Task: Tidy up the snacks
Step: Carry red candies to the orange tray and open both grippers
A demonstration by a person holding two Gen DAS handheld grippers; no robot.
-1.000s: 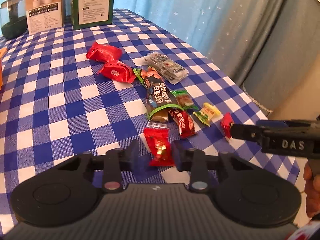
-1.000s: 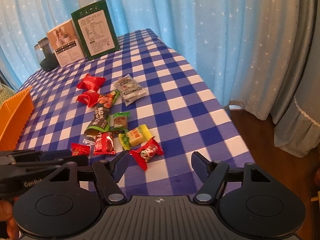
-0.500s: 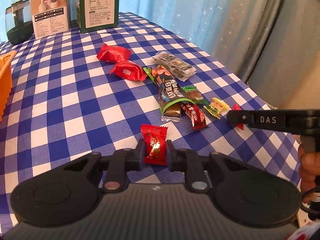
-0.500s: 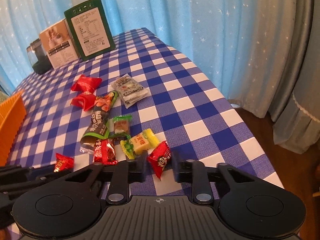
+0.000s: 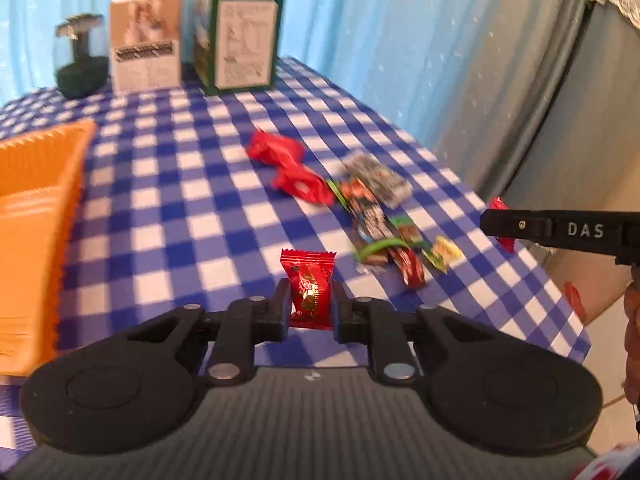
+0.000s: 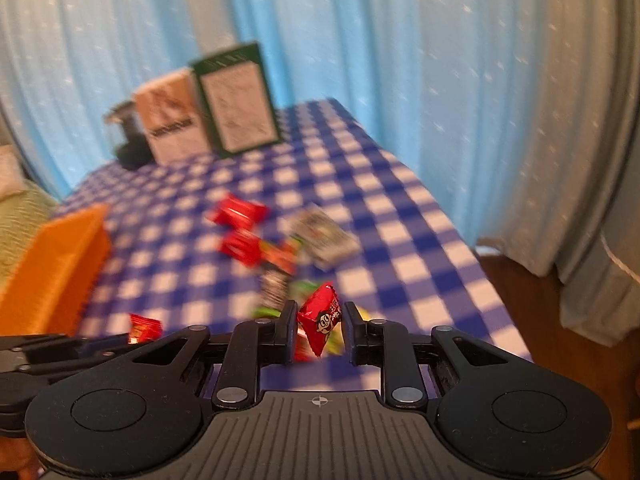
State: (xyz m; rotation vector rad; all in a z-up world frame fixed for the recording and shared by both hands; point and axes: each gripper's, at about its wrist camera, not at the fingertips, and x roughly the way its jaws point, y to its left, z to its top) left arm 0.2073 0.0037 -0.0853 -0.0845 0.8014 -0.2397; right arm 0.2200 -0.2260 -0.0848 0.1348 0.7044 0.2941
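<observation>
1. Your left gripper [image 5: 310,312] is clenched on a red candy with a gold pattern [image 5: 307,288], lifted clear of the cloth.
2. Your right gripper [image 6: 318,330] grips a red candy with a cartoon face [image 6: 320,316], also off the table.
3. I judge the sorting barely begun: the orange tray [image 5: 36,216] on your left shows no snack in the part visible, and 2 pieces are only in transit.
4. The rest lie in a blurred cluster on the cloth: 2 red packets [image 5: 288,164], a silvery pouch [image 5: 378,178], a long dark bar wrapper [image 5: 370,224] and small green and yellow sweets [image 5: 444,254].
5. The table wears a blue-and-white checked cloth [image 5: 180,200]. 2 boxes [image 5: 240,36] and a dark jar [image 5: 80,60] stand at the far edge, before blue starred curtains [image 6: 360,40].
</observation>
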